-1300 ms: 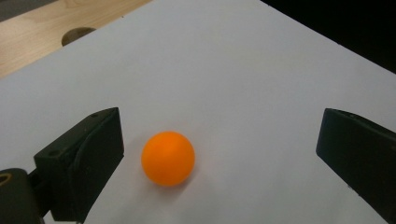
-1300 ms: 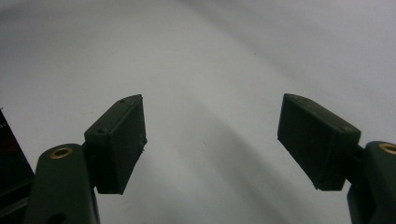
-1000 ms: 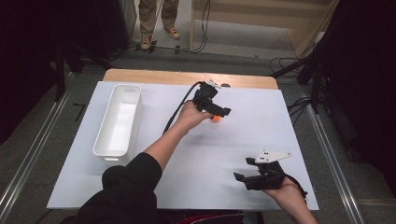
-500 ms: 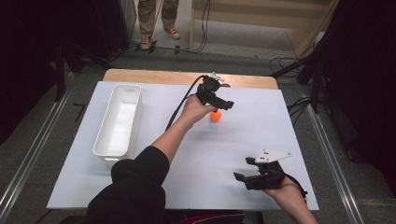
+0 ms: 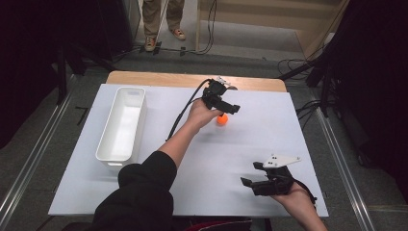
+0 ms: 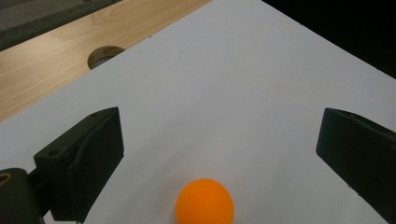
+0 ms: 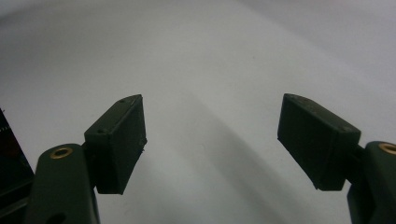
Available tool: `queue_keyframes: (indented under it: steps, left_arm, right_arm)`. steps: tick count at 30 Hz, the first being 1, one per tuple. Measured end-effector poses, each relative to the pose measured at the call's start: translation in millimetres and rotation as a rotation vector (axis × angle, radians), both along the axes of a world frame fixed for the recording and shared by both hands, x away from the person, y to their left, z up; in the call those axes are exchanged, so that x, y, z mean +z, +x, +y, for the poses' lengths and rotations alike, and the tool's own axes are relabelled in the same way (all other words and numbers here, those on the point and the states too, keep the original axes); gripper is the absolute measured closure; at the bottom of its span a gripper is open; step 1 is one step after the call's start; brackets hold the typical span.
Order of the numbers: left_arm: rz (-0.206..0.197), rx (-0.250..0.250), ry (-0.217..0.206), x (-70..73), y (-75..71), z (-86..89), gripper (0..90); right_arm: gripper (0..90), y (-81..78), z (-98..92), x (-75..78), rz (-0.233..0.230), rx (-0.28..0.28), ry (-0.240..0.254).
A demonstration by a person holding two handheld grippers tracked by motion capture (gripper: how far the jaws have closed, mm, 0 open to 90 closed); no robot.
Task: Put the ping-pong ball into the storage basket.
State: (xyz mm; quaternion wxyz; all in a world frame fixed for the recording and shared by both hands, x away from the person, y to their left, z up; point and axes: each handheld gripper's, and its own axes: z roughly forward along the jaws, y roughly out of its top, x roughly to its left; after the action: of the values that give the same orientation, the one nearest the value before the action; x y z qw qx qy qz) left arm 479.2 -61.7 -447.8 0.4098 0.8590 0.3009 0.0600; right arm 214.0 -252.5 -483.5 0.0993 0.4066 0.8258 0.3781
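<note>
While the orange ball (image 5: 222,120) sits on the white table (image 5: 159,192), the left tongs (image 5: 226,107) hang right over it at the far side of the sheet. In the left gripper view the ball (image 6: 204,204) lies low between the two black jaws, which stand wide apart and touch nothing. So the left tongs hold nothing at this moment.

The step in hand looks like the reach for the ball, just ahead of the grab. The next move probably calls for the left tongs to come down a little more, so that the ball sits squarely between the jaws. Then the jaws should close slowly on both sides of it. A ball is light and rolls easily, so a bump from one jaw could send it away across the table.

The ball is round. It has no long side and points no way at all, so the tongs can take it from any side.

The right tongs (image 5: 257,185) rest near the person's edge of the table, well apart from the ball. Their jaws are wide open too, with nothing in them. A white bin (image 5: 108,151) lies along the left side of the table and looks empty. It may be the place for the ball.
</note>
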Motion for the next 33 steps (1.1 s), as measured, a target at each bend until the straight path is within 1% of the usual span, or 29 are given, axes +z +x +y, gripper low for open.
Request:
queue_keyframes:
  steps: [3, 4, 5, 6, 9, 10, 11, 12, 13, 15, 17, 20, 21, 22, 23, 24, 26, 28, 33]
  left_arm:
    - [-0.007, 0.006, -0.005, -3.7, -0.5, 0.4, 0.5]
    - [-0.010, 0.007, -0.001, -5.1, -0.6, 0.9, 0.5]
    - [-0.005, 0.010, -0.006, -7.0, -1.0, 0.8, 0.5]
    - [-0.007, 0.007, 0.004, -8.6, -0.6, 1.5, 0.5]
    - [-0.002, 0.009, 0.004, -13.6, -0.7, 2.2, 0.5]
    - [0.002, 0.018, -0.005, -15.4, -1.4, 2.0, 0.5]
    - [0.006, 0.018, -0.005, -17.0, -1.3, 2.5, 0.5]
    - [0.021, 0.022, -0.017, -18.8, -1.5, 2.1, 0.5]
    - [0.032, 0.019, -0.016, -20.0, -1.7, 1.6, 0.5]
    - [0.022, 0.009, 0.004, -22.3, -2.3, 0.0, 0.5]
    - [0.030, 0.010, -0.005, -23.6, -3.4, -1.8, 0.5]
    - [0.017, 0.007, 0.005, -26.0, -5.6, -5.3, 0.5]
    - [0.014, 0.000, 0.020, -26.6, -5.8, -5.6, 0.5]
    - [0.011, 0.003, 0.025, -27.7, -5.8, -6.1, 0.5]
    - [0.014, 0.001, 0.026, -28.7, -5.5, -5.8, 0.5]
    - [0.021, 0.009, 0.016, -30.1, -5.5, -5.7, 0.5]
    - [0.034, 0.008, 0.016, -31.0, -4.5, -4.2, 0.5]
    - [0.034, 0.014, 0.004, -33.2, -4.2, -3.1, 0.5]
    - [0.042, 0.022, 0.013, -40.6, -3.3, -0.8, 0.5]
  right_arm:
    - [22.0, -0.1, -0.1, -0.1, 0.000, 0.000, 0.000]
    - [22.0, -0.1, -0.1, -0.2, 0.000, 0.001, -0.001]
    - [22.0, -0.3, 0.1, -0.1, 0.004, 0.000, 0.000]
    - [22.0, -0.4, 0.2, -0.1, 0.003, 0.001, 0.000]
    - [22.0, -0.4, 0.4, -0.1, 0.004, 0.000, -0.001]
    - [22.0, -0.3, 0.7, -0.2, 0.002, 0.000, -0.002]
    - [22.0, -0.3, 0.7, -0.2, 0.002, 0.000, -0.002]
    - [22.0, -0.1, 0.7, -0.3, 0.003, 0.004, -0.005]
    - [22.0, -0.1, 0.7, -0.3, 0.003, 0.004, -0.005]
    - [22.0, 0.1, 0.7, -0.4, 0.001, 0.006, -0.008]
    - [22.0, 0.0, 0.6, -0.3, 0.002, 0.005, -0.008]
    - [22.0, -0.2, 0.4, -0.3, 0.003, 0.000, -0.003]
    - [22.0, -0.2, 0.4, -0.3, 0.003, 0.000, -0.003]
    - [22.0, -0.2, 0.4, -0.4, 0.003, 0.001, -0.003]
    - [22.0, -0.3, 0.3, -0.4, 0.003, 0.001, -0.003]
    - [22.0, -0.4, 0.3, -0.4, 0.003, 0.001, -0.003]
    - [22.0, -0.4, 0.0, -0.5, 0.001, 0.003, -0.004]
    - [22.0, -0.5, 0.2, -0.6, 0.004, 0.001, -0.002]
    - [22.0, -0.1, 0.8, -0.9, 0.001, 0.007, -0.008]
